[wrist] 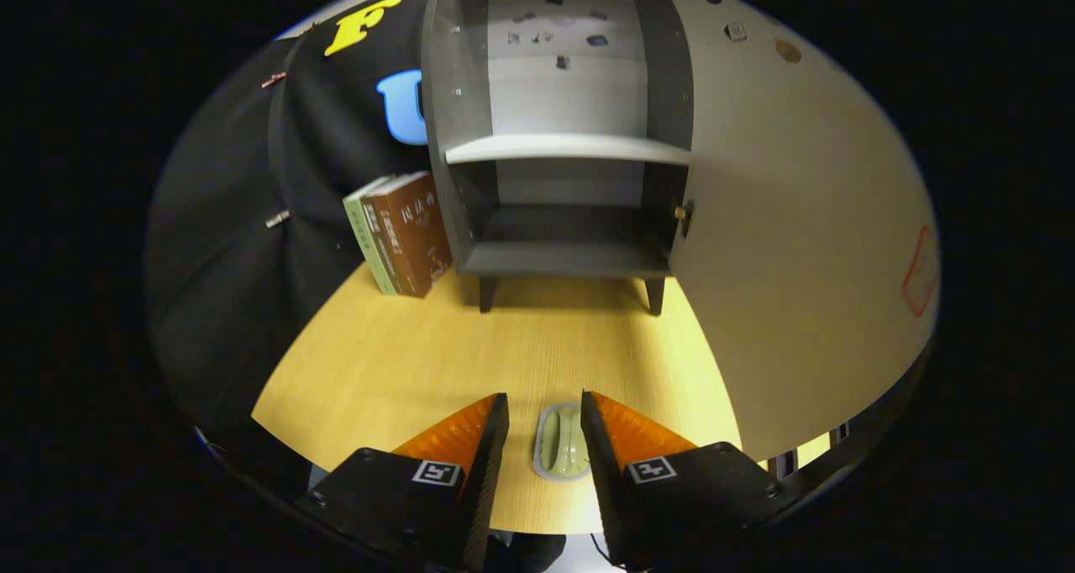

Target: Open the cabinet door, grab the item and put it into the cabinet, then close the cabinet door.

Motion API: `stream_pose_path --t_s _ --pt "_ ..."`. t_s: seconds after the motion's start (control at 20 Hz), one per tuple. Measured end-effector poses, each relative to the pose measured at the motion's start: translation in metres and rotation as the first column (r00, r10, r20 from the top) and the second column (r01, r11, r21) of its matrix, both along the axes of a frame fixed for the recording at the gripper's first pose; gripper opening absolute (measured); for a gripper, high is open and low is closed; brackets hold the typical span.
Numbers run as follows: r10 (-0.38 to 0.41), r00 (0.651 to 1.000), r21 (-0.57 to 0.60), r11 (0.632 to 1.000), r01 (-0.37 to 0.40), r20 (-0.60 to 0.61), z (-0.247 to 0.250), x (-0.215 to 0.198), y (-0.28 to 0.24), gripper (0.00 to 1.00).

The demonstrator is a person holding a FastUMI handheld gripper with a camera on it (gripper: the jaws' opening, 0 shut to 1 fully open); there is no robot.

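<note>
While the gripper (544, 417) stands apart around the item (562, 443), it looks light, stiff, perhaps slick; grip its long sides, cabinet (554, 149) door (798, 245) already open.

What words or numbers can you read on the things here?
Nothing reads clearly.
Books beside the cabinet: writing on the covers, too blurred to read.
Red sticker on the open cabinet door: too blurred to read.
Square markers on the claw: patterns, no words.
The claw is open, its fingers either side of the green item on the table.
</note>
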State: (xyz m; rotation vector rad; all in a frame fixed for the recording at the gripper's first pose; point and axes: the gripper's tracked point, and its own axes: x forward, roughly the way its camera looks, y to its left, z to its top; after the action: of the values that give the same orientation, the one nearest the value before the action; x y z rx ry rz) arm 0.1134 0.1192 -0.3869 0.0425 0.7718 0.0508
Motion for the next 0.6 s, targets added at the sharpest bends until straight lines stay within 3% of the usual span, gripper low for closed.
stream_pose_path --t_s 0.25,0.6 --pt "-0.017 0.991 -0.016 1.000 0.015 -0.136 -0.079 0.000 -0.014 0.57" --pt "-0.022 0.976 -0.001 1.000 0.023 -0.215 -0.122 0.010 -0.017 0.57"
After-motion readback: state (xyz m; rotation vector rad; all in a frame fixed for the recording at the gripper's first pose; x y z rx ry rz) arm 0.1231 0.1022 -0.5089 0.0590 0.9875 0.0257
